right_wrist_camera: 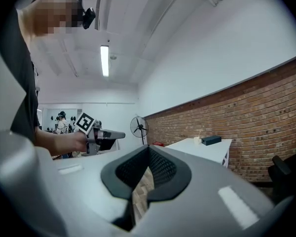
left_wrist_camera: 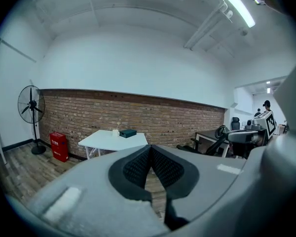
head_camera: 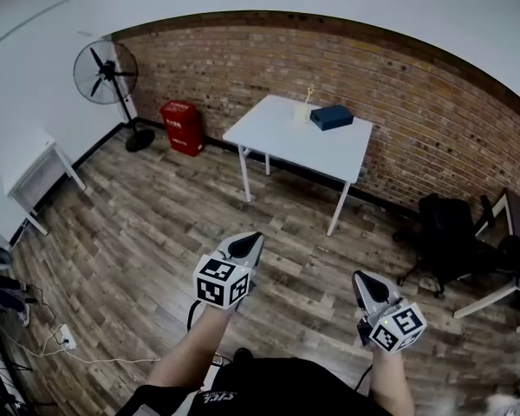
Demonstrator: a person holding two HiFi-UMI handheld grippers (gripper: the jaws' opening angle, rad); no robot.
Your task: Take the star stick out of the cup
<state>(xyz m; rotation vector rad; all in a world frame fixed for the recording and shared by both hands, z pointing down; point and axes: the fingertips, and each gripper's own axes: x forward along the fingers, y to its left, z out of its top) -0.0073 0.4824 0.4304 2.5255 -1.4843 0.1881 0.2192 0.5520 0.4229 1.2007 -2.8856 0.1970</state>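
Far across the room stands a white table point(head_camera: 329, 150). A small white cup point(head_camera: 302, 113) sits near its back edge, and a thin stick point(head_camera: 309, 94) rises from it; its star is too small to make out. Beside the cup lies a dark blue box point(head_camera: 331, 117). My left gripper point(head_camera: 253, 237) and right gripper point(head_camera: 360, 278) are held low over the wooden floor, well short of the table. Both are shut and empty. In the left gripper view the jaws point(left_wrist_camera: 150, 147) meet below the distant cup point(left_wrist_camera: 115, 132). The right gripper point(right_wrist_camera: 149, 148) points toward the cup point(right_wrist_camera: 196, 140) too.
A standing fan point(head_camera: 106, 69) and a red box point(head_camera: 182, 126) stand by the brick wall at the left. There is a black office chair point(head_camera: 451, 232) beside a desk point(head_camera: 513, 219) at the right, and a white desk point(head_camera: 35, 172) at the left. Cables point(head_camera: 61, 341) lie on the floor.
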